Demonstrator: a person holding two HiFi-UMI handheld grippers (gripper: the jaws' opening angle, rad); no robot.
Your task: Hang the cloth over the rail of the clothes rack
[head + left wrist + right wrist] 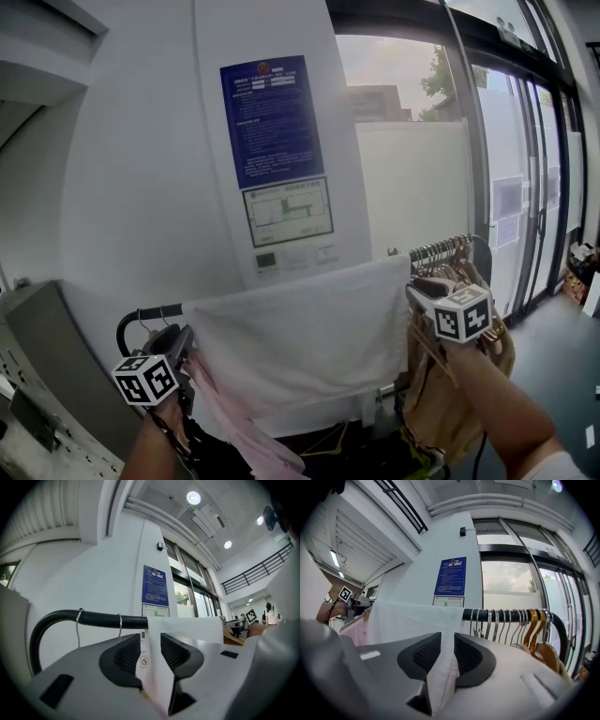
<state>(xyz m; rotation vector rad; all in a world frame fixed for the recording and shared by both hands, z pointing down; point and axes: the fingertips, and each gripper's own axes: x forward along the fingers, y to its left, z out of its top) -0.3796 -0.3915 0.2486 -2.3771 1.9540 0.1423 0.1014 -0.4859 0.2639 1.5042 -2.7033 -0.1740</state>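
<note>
At rail [506, 616], level right gripper [444, 652] on cloth [408, 620]

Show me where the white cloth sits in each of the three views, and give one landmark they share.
Head view: white cloth at lower centre, draped over the rail.
Left gripper view: white cloth at centre, from the rail down between the jaws.
Right gripper view: white cloth left of centre, running down between the jaws.
Shared landmark: the blue notice on the wall behind.
</note>
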